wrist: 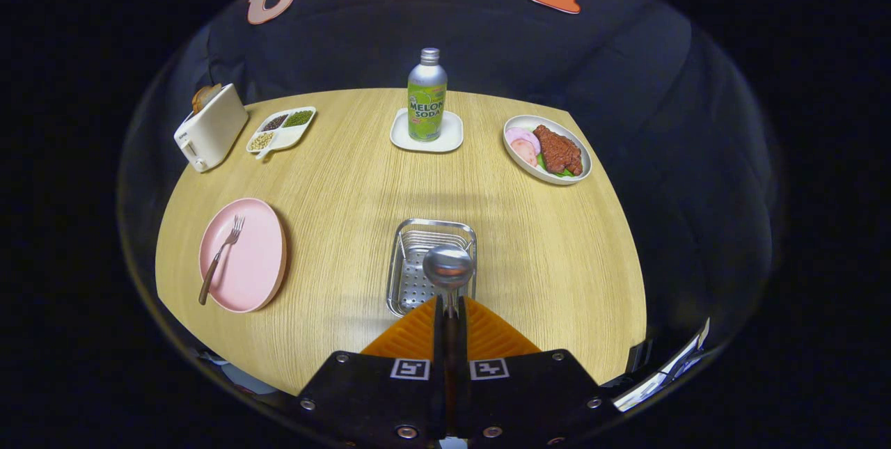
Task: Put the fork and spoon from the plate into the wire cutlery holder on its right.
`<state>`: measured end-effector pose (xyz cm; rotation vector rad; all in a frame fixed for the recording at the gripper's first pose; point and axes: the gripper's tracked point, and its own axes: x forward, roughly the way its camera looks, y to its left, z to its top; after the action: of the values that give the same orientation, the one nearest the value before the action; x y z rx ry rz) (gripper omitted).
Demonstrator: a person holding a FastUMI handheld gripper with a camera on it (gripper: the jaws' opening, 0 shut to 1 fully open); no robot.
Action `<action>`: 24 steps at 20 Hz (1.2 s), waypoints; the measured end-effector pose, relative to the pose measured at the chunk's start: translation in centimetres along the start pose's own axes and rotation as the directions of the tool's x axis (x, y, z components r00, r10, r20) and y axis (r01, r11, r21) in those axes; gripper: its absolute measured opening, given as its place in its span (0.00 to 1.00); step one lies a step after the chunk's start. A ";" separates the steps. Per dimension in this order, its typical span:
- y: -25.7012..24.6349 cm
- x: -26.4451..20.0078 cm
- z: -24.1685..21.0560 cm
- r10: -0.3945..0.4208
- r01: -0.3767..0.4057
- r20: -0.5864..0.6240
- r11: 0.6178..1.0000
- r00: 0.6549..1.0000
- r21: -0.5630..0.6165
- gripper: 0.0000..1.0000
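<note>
Gripping the spoon (448, 266), gripper (450, 311) over wooden table (557, 254); apparently above holder (431, 264).

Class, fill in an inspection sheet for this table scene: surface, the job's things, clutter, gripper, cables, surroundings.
Surface: round wooden table, dry, no spills seen.
Job's things: fork lying on the pink plate; spoon held bowl-forward over the wire cutlery holder, right of the plate.
Clutter: toaster, divided dish of beans, soda bottle on a white coaster, plate of food, all beyond the holder.
Gripper: gripper shut on the spoon's handle.
Cables: nothing seen.
Surroundings: black cloth wall.
</note>
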<state>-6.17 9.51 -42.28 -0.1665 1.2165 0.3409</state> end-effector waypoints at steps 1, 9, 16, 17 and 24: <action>0.1 0.0 0.4 0.001 -0.001 0.010 1.000 1.000 0.000 0.07; 0.7 -2.6 6.1 0.013 -0.036 0.235 0.995 0.972 0.094 0.10; 1.8 -9.2 12.5 0.003 -0.092 0.576 0.988 0.817 0.125 0.23; 2.4 -10.1 12.7 0.017 -0.100 0.601 0.989 0.799 0.105 0.32; 5.2 -14.8 16.3 -0.023 -0.066 0.753 0.994 0.657 0.088 0.80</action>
<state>1.97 16.90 -22.51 0.0911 0.3898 0.3145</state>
